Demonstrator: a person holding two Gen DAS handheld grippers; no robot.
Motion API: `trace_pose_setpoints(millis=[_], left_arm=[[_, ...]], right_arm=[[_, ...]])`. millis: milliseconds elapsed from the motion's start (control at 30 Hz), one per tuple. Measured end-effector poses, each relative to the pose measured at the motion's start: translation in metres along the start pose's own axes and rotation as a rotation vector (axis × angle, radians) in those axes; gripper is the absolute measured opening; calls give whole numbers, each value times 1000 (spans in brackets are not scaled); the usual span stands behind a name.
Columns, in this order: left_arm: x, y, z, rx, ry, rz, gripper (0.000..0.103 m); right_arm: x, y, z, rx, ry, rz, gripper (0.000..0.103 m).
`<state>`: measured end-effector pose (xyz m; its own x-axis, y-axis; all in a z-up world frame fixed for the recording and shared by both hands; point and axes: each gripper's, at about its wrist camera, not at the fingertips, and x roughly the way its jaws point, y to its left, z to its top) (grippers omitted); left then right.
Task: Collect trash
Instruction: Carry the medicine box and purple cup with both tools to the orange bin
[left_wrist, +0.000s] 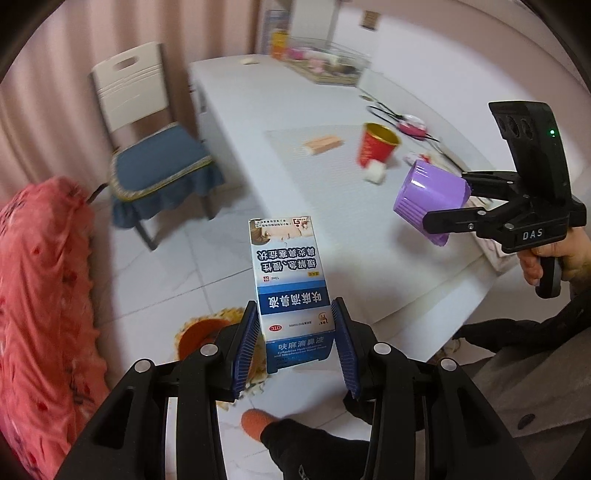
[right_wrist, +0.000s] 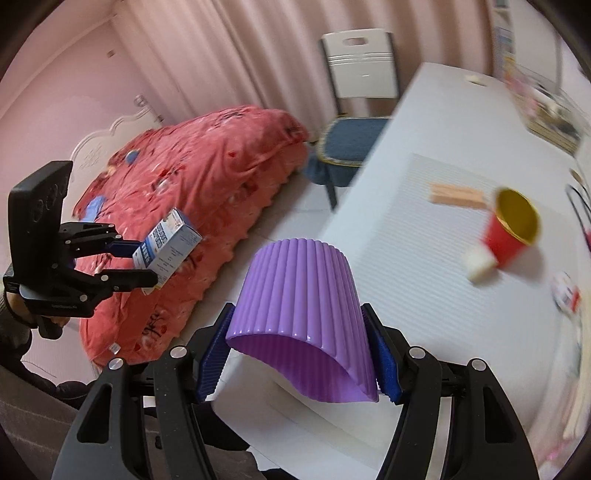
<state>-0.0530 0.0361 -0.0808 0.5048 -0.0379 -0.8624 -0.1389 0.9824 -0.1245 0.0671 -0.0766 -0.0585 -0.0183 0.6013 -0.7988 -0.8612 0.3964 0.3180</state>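
Observation:
My left gripper (left_wrist: 295, 317) is shut on a blue-and-white medicine box (left_wrist: 290, 273), held upright over the tiled floor. The right wrist view shows the same box (right_wrist: 168, 247) in the left gripper (right_wrist: 147, 261) in front of the bed. My right gripper (right_wrist: 297, 314) is shut on a purple ribbed cup (right_wrist: 299, 288) lying on its side between the pads, above the table's near edge. From the left wrist view the cup (left_wrist: 428, 199) and right gripper (left_wrist: 443, 201) hang at the right. A round basket with an orange inside (left_wrist: 199, 334) stands on the floor, partly hidden by the left fingers.
The white table (left_wrist: 295, 206) carries a red paper cup (left_wrist: 376, 144), a white wad (left_wrist: 375, 171), a beige strip (left_wrist: 321, 144) and clutter at its far end. A chair with a blue cushion (left_wrist: 155, 166) stands beside it. The pink-covered bed (right_wrist: 192, 192) is on the left.

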Motion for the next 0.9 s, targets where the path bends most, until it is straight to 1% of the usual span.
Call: trace_pose_setpoints(millis=[167,267,500,600,667,900], left_arm=[[-6,36,-15,-67,-1,23,42],[-8,58,-25,-97,5,26,42],[2,105,-41,-135,36,27,42],[12,125,-46,-148,49,18,42],[20,137,-49,-153,60,10,42],[54,172,-58,-170,95,-17,42]], right_arm=[[36,42,26,-58,23,49,66],[64,68,42,-84,45,78,66],[128,110,64,-105,101,118,66],[154,123,69,-106,122,122,66],[165,124,69,-100,134,122,66],[226,124,68,-68,188,121,66]])
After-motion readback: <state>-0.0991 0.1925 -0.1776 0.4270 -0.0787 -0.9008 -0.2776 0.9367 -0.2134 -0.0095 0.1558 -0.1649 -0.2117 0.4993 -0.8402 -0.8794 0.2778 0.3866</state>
